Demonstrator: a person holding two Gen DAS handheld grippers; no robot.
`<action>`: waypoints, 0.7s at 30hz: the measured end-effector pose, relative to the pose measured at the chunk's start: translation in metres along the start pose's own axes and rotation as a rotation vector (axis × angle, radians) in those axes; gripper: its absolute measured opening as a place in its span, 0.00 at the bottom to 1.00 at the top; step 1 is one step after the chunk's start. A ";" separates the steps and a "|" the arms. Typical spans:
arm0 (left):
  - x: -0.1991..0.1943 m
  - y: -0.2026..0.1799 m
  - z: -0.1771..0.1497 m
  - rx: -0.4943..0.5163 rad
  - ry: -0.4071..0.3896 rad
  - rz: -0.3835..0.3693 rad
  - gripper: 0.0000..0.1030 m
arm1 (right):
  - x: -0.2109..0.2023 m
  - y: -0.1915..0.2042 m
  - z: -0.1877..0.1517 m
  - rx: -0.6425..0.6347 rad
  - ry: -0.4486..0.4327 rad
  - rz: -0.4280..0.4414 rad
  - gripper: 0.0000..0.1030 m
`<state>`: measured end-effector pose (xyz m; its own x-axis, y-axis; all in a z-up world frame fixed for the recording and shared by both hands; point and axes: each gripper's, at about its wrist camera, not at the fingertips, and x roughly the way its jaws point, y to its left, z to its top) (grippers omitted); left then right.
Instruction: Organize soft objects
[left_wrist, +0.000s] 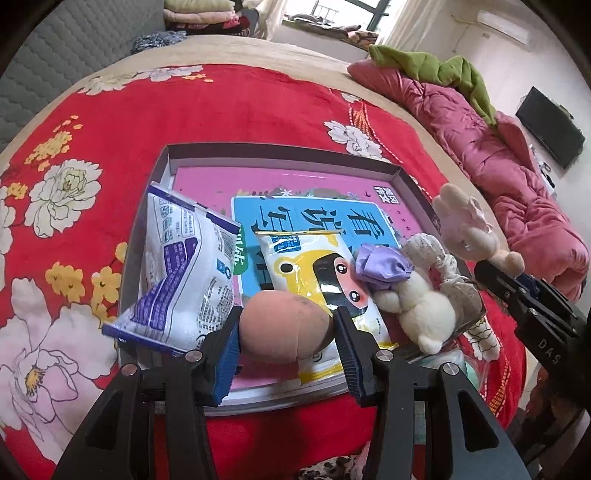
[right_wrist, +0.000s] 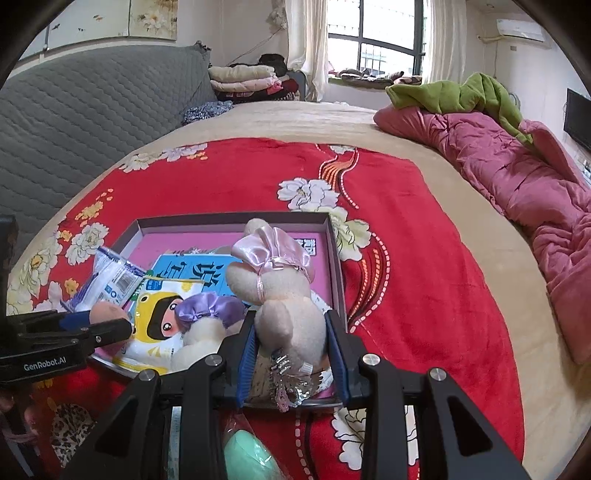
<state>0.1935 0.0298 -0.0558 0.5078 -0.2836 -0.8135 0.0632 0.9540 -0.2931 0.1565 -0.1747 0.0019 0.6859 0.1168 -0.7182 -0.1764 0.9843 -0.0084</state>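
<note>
**Desk:** Now, nearest the lens first. What is each gripper doing?

**Photographer:** Closest in the left wrist view, the left gripper (left_wrist: 288, 332) pinches a peach-coloured soft ball (left_wrist: 284, 325) between its blue pads, just above the near edge of the box (left_wrist: 280, 151). The right gripper (right_wrist: 290, 343) clamps a pale plush rabbit (right_wrist: 284, 302) by the body, head up, its pink satin bow (right_wrist: 273, 254) facing away, over the box's near right corner.

**Desk:** Why hold them there?

**Photographer:** My reading is that both toys are being carried in to join the rest, since the box looks like the collecting place. Gripping the rabbit low on its body keeps it upright and leaves the head free.

**Desk:** What lies beyond the grippers?

**Photographer:** Inside the box, a yellow cartoon packet (left_wrist: 317, 273) sits in the middle, a white and blue packet (left_wrist: 184, 273) leans against the left wall, and a cream plush with a purple bow (left_wrist: 384, 267) lies on the right. All of it rests on a blue booklet (left_wrist: 306, 218) over a pink one.

**Desk:** And farther back?

**Photographer:** The box sits on a red flowered blanket (left_wrist: 221, 110) spread over the bed. At the far right is a rumpled pink quilt (right_wrist: 517, 184) with a green cloth (right_wrist: 461, 92) on top, and folded bedding is stacked near the window.
</note>
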 end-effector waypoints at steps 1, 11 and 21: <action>0.000 0.000 0.000 -0.002 0.001 -0.001 0.48 | 0.001 0.001 0.000 0.000 0.005 0.000 0.34; 0.000 0.010 0.000 -0.018 0.014 -0.011 0.48 | 0.010 0.003 -0.009 -0.008 0.047 -0.011 0.34; 0.000 0.014 0.001 -0.026 0.014 -0.018 0.48 | 0.018 0.004 -0.014 -0.007 0.073 -0.017 0.35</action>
<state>0.1948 0.0435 -0.0594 0.4945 -0.3021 -0.8150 0.0497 0.9459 -0.3205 0.1582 -0.1702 -0.0204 0.6355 0.0896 -0.7669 -0.1705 0.9850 -0.0262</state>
